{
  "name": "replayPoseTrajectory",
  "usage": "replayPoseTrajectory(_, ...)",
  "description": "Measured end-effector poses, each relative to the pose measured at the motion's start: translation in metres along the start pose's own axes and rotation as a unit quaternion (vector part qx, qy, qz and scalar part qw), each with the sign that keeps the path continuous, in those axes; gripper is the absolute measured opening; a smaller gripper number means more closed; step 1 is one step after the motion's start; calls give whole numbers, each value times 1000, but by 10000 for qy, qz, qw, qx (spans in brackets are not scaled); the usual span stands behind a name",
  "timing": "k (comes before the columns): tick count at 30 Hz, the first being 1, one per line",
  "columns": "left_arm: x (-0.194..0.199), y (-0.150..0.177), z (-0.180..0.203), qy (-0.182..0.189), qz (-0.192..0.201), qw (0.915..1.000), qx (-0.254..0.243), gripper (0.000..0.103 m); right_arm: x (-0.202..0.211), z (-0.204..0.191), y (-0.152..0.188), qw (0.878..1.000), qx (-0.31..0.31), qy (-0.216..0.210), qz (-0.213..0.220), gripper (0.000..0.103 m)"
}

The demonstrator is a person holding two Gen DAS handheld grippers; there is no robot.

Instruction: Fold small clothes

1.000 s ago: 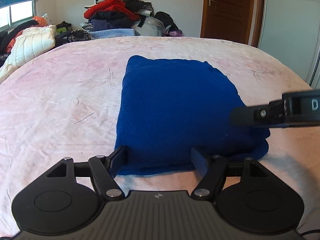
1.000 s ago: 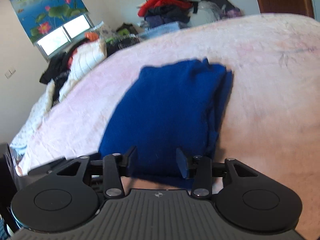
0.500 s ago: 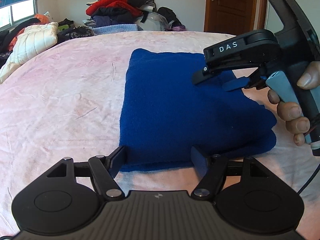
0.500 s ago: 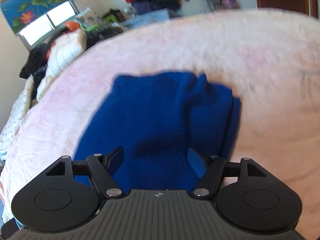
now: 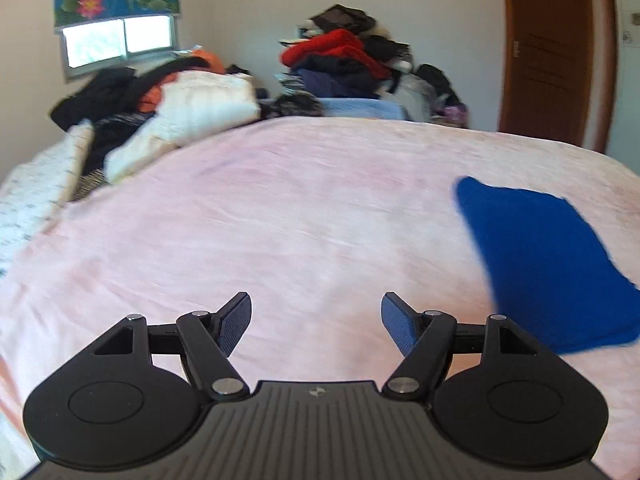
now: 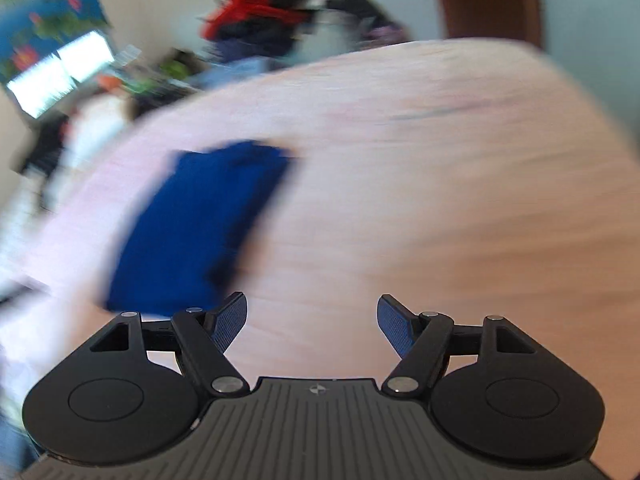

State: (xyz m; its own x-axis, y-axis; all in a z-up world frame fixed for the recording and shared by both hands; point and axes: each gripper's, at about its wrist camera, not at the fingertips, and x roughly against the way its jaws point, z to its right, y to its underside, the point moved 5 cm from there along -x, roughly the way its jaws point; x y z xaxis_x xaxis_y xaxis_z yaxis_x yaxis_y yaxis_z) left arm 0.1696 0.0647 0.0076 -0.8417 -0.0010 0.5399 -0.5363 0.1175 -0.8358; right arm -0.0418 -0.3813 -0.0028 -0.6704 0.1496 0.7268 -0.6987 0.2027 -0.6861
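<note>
A folded blue garment (image 5: 544, 264) lies flat on the pink bed cover (image 5: 300, 220), at the right side of the left wrist view. My left gripper (image 5: 316, 320) hangs open over bare cover to the left of it, nothing between its fingers. The right wrist view is blurred by motion; there the blue garment (image 6: 204, 232) sits left of centre. My right gripper (image 6: 312, 322) stands open above bare pink cover (image 6: 440, 184) to the right of the garment, holding nothing.
A heap of mixed clothes (image 5: 344, 60) is piled beyond the far edge of the bed. White quilted bedding and dark clothes (image 5: 172, 116) lie at the far left under a window (image 5: 116, 42). A brown door (image 5: 548, 52) stands at the back right.
Both grippers have pulled away from the blue garment, the left swinging left and the right swinging right. The right jaws widened. The garment stays folded on the bed.
</note>
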Motion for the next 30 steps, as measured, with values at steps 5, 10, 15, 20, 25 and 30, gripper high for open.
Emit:
replayPoseTrajectory(5, 5, -61, -78, -1510, 663, 9854, -436, 71, 36, 74, -16, 8572, 3006, 4168, 353, 76)
replayPoseTrajectory(10, 5, -48, -41, -791, 597, 9936, 535, 74, 45, 41, -27, 9261, 1933, 3103, 926, 85)
replayPoseTrajectory(15, -15, 29, 74, 485, -458, 9957, 640, 74, -3, -77, 19, 9980, 477, -186, 379, 85)
replayPoseTrajectory(20, -15, 67, 144, 982, -1007, 9892, 417, 74, -33, -157, 37, 9953, 643, -480, 544, 86)
replayPoseTrajectory(25, -13, 75, 163, 943, -900, 9915, 51, 83, -60, -180, 45, 9960, 827, -169, 301, 89)
replayPoseTrajectory(30, -18, 79, 170, 763, -736, 9942, -175, 94, -68, -173, 59, 9990, 389, -14, 230, 102)
